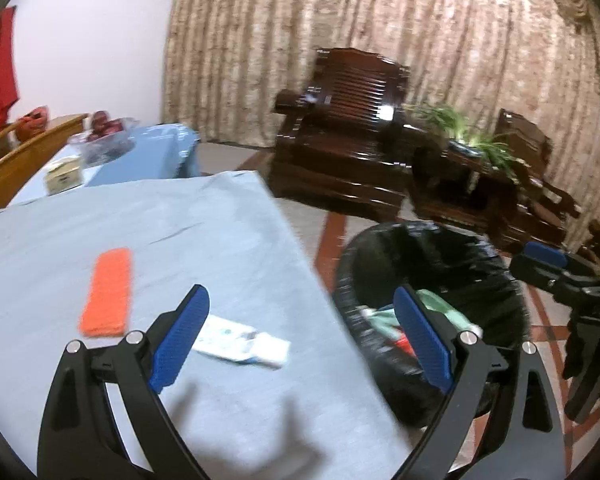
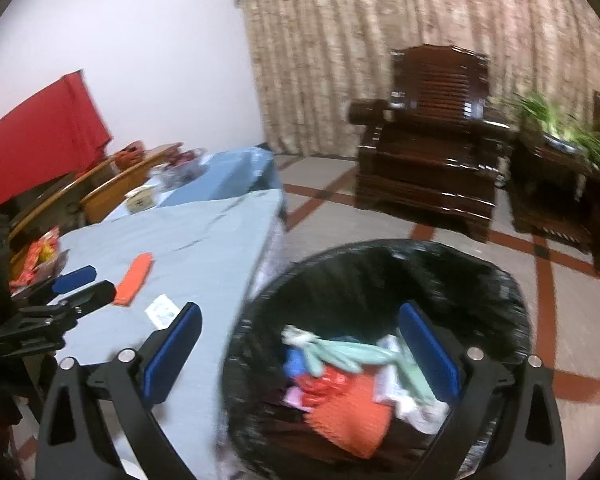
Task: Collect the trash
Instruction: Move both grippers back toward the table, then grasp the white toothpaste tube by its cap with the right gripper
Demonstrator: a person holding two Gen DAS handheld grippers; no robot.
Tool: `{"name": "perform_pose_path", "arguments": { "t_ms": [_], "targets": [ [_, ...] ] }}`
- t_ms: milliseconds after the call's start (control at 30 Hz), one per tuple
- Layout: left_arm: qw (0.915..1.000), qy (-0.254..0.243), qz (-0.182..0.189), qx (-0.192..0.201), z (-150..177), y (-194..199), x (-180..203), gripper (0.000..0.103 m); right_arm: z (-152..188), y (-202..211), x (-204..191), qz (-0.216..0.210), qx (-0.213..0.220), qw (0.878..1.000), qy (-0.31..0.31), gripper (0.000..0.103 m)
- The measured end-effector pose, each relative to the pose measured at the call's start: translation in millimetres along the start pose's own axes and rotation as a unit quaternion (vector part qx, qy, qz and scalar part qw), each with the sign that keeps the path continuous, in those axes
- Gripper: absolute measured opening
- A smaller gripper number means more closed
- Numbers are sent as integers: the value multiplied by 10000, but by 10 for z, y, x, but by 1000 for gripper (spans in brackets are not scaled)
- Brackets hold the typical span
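Observation:
A black-lined trash bin (image 2: 380,272) stands on the floor beside the table and holds several bits of coloured trash (image 2: 340,396); it also shows in the left wrist view (image 1: 432,256). On the blue tablecloth (image 1: 140,232) lie an orange piece (image 1: 108,292) and a white wrapper (image 1: 244,344). My left gripper (image 1: 300,336) is open and empty above the table's right edge, near the white wrapper. My right gripper (image 2: 300,356) is open and empty above the bin. The orange piece (image 2: 134,278) and white wrapper (image 2: 162,310) also show in the right wrist view.
Snack bags (image 2: 40,256) lie at the table's left. A second blue-covered table (image 1: 140,152) carries a small box (image 1: 64,176) and a bowl (image 1: 104,136). Wooden chairs (image 1: 16,160) stand left; a dark armchair (image 1: 340,140), side table and plant (image 1: 460,128) stand behind.

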State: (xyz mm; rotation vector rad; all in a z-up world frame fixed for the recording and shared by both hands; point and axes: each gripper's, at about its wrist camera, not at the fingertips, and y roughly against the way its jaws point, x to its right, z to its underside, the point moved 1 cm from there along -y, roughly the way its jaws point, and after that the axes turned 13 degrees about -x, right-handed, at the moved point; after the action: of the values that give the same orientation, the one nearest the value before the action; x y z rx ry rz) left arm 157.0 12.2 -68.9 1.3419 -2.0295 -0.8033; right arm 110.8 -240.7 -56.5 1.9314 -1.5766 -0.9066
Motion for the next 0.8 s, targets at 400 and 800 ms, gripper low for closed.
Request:
{"name": "perform_pose_path", "arguments": {
  "t_ms": [400, 800],
  "targets": [
    [9962, 462, -739, -74, 301, 235, -772, 91, -65, -478, -834, -596, -225, 9948, 789, 97],
    [9905, 786, -1111, -211, 459, 156, -1166, 91, 16, -1072, -1301, -867, -654, 9846, 1372, 96]
  ]
}}
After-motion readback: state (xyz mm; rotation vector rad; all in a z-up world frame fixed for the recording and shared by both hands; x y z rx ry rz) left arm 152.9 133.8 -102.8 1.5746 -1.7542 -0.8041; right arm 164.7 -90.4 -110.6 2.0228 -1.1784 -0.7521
